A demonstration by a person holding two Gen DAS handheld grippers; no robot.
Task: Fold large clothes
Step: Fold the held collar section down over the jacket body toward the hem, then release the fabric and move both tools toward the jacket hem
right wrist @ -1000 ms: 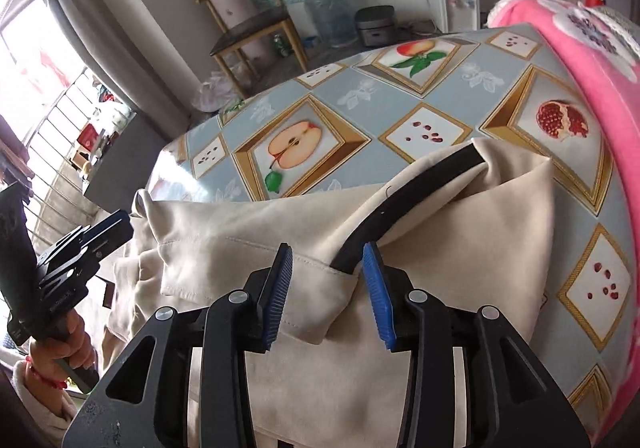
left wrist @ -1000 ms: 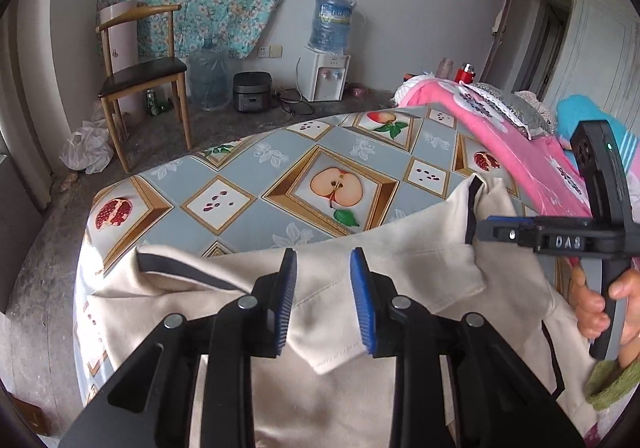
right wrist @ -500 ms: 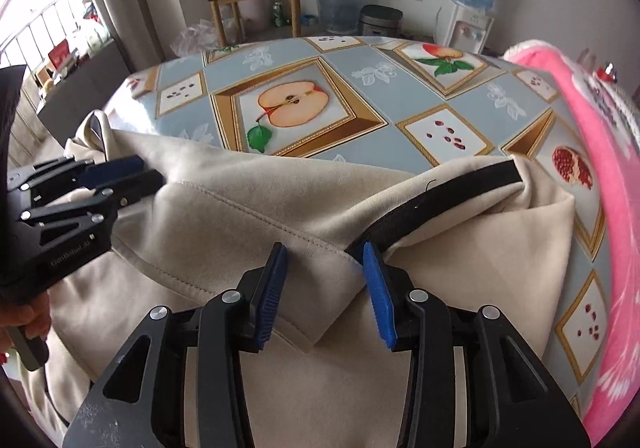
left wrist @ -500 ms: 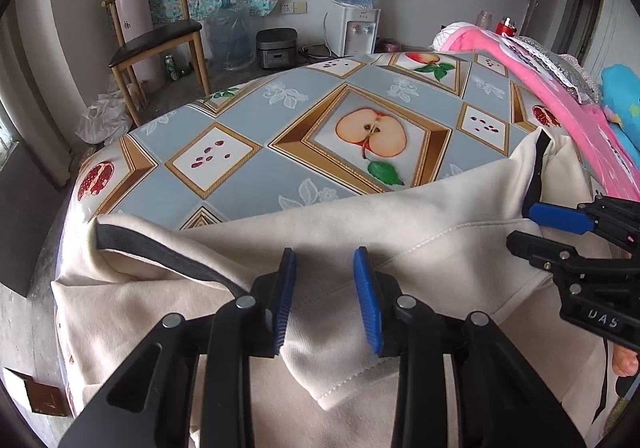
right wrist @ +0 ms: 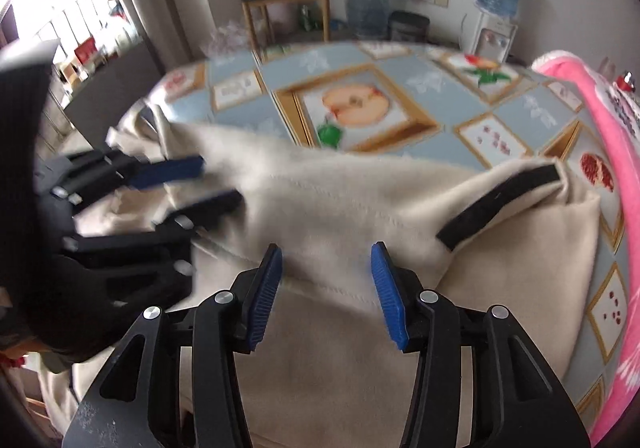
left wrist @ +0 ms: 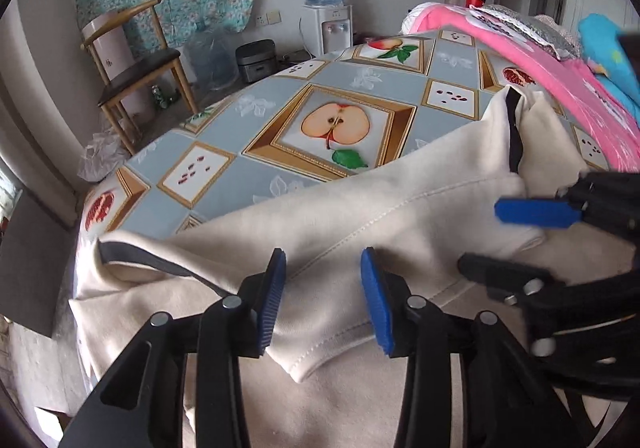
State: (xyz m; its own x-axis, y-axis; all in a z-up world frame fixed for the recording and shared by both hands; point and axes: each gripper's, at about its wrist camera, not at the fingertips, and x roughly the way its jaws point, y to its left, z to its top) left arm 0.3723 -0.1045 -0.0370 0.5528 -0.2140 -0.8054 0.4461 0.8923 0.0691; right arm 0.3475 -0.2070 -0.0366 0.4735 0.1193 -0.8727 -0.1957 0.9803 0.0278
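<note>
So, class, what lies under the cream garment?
The fruit-print tablecloth shows beyond the cream garment and runs under it. Whatever else lies beneath the garment is covered. The left tongs and right tongs stand open above it.

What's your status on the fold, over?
Left hand-held gripper open, right hand-held gripper open, cloth between jaws. Beige garment part-folded on fruit-print tablecloth. Pink blanket alongside, not blocking.

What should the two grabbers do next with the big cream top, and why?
Probably lift both grabbers up and away. The left gripper and the right gripper both stand open, with the folded edge of the cream top lying loose between their fingers. The flap already rests on the rest of the garment on the fruit tablecloth, so this fold looks laid down.
</note>
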